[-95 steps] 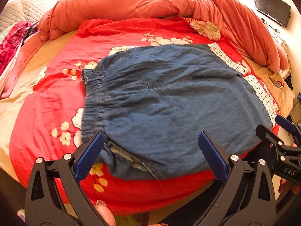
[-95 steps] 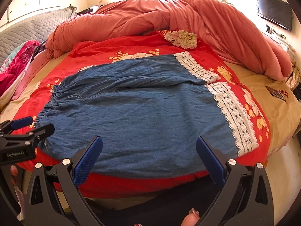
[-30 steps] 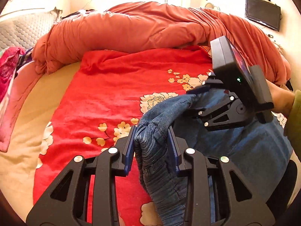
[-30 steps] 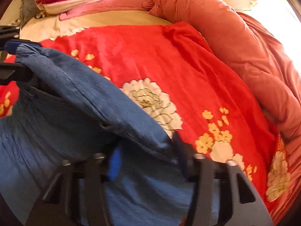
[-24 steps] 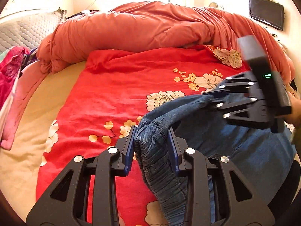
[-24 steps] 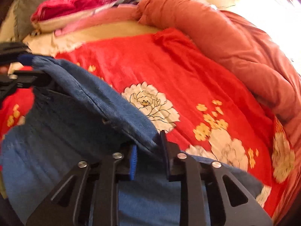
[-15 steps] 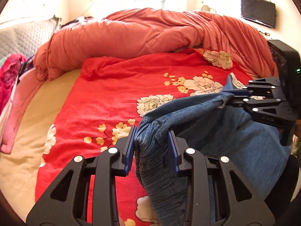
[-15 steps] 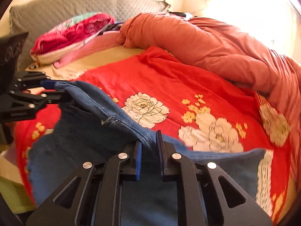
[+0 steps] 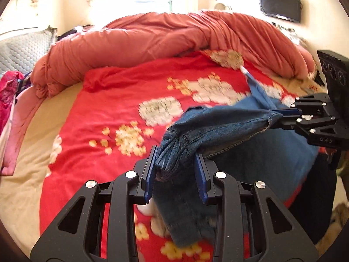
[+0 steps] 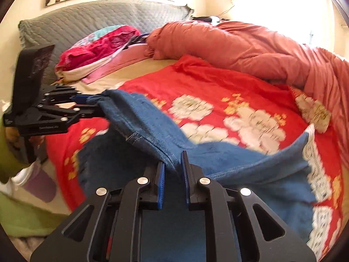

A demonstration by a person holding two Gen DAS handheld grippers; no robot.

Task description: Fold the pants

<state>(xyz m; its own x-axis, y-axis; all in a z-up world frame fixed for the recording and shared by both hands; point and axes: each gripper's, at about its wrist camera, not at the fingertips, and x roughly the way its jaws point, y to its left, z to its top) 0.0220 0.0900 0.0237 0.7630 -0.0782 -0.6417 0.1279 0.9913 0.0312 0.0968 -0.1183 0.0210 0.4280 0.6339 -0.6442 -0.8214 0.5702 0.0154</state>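
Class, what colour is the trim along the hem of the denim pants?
White lace trim on blue denim pants; clearest in the right wrist view.

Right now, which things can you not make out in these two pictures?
- Flower print on the red blanket: motion blur, both views.
- Lower part of the denim pants: covered by the right gripper, right view.
- Fabric pinched in the left gripper: which part is unclear, bunched.
- The person: only a green sleeve, cut by the edge.

The flowers on the red bedspread [image 9: 104, 109] smear into pale blotches, their petals past telling. The denim pants [image 9: 218, 128] run off the bottom edge, so their length is lost. Small clutter under the wall screen [image 9: 280, 5] is too tiny to name.
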